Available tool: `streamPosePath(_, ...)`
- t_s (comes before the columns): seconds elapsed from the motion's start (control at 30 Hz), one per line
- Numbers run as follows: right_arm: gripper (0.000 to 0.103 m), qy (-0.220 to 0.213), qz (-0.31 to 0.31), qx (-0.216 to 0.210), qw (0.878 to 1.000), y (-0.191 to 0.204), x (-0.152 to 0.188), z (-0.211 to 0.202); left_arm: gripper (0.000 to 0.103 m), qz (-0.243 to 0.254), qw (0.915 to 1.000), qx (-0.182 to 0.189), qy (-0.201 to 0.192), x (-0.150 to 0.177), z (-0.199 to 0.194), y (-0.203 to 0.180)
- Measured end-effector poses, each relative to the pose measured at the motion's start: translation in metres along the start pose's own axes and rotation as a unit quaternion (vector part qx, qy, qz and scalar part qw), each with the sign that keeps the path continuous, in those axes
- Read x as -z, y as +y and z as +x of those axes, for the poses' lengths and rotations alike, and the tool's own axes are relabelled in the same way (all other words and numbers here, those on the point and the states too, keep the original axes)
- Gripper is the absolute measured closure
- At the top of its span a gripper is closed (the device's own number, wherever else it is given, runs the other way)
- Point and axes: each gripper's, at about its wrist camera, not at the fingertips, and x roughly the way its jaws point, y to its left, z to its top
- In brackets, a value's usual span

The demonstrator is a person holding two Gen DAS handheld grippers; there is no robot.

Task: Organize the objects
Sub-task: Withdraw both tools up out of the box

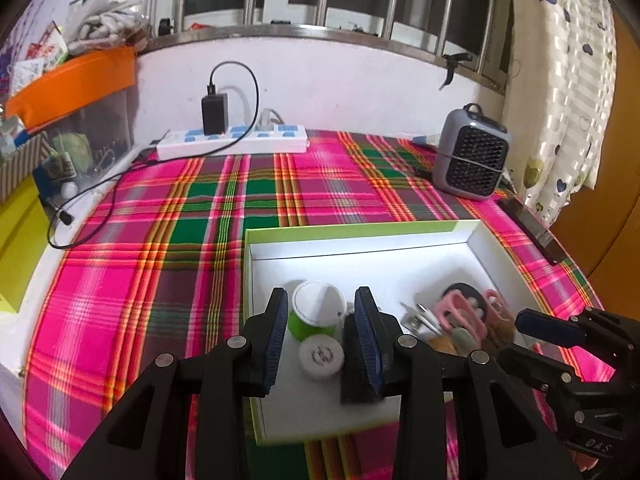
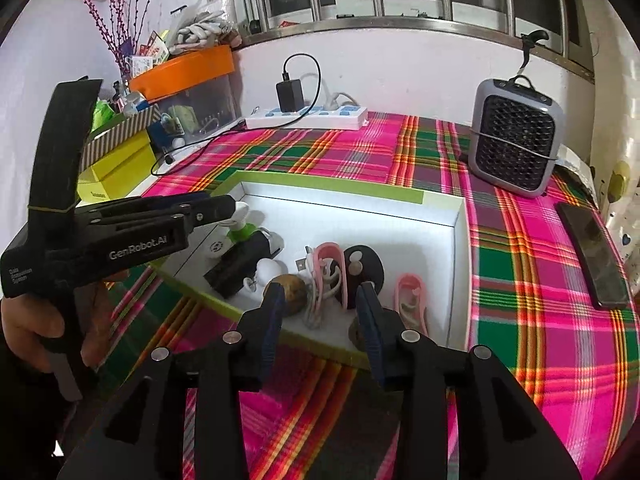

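Two grippers hang over a shallow white box (image 1: pixel 360 264) with a green rim, set on a plaid cloth (image 1: pixel 168 240).

From the left wrist view, the left gripper (image 1: pixel 322 320) stands partly open above the box's near-left part, its pads clear of everything, with a green-bodied white-lidded pot (image 1: pixel 316 312) and a small round white lid (image 1: pixel 321 357) showing in the gap. A black block (image 1: pixel 354 376) lies just beside the right finger. The far half of the box floor is bare, and the cloth left of the box is free up to a white power strip (image 1: pixel 232 142) and its trailing black cable (image 1: pixel 80 216). A grey fan heater (image 1: pixel 470 156) stands well beyond the box's far-right corner. The right gripper (image 1: pixel 548 326) pokes in from the right edge over the box's right wall.

From the right wrist view, the right gripper (image 2: pixel 320 300) is half spread and holds nothing. Below it, near the box's front wall, lie a brown round object (image 2: pixel 294 292), a pink clip (image 2: pixel 326 264) whose long axis runs away from the camera, a dark disc (image 2: pixel 362 268) and a second pink clip (image 2: pixel 412 300) pointing likewise. A dark phone (image 2: pixel 592 256) lies lengthwise near the cloth's right edge. The left gripper (image 2: pixel 224 208), in a hand (image 2: pixel 36 328), crosses over the box's left side.
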Motion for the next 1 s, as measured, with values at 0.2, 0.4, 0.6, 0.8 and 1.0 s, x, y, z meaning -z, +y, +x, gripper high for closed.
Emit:
streamPosePath(0.2, 0.064, -0.005, -0.002, 0.003, 1.0, 0.004, 0.01, -0.015, 0.07, 0.007, 0.9999, 0.008, -0.007, 0.02, -0.029, -0.012)
streamPosePath(0.4, 0.064, 0.003, -0.006, 0.003, 1.0, 0.01, 0.02, -0.019, 0.07, 0.015, 0.9998, 0.014, -0.001, 0.04, -0.047, -0.022)
streamPosePath(0.6, 0.064, 0.024, -0.004, 0.005, 1.0, 0.013, 0.031, -0.012, 0.07, 0.012, 0.9997, 0.012, 0.015, 0.056, -0.049, -0.026)
streamPosePath(0.8, 0.064, 0.044, -0.001, 0.011, 0.999, 0.012, 0.036, -0.001, 0.07, 0.012, 0.9991, 0.011, 0.039, 0.067, -0.038, -0.031)
streamPosePath(1.0, 0.064, 0.061, 0.005, 0.02, 0.998, 0.008, 0.038, 0.008, 0.07, 0.015, 0.9977, 0.003, 0.066, 0.074, -0.022, -0.035)
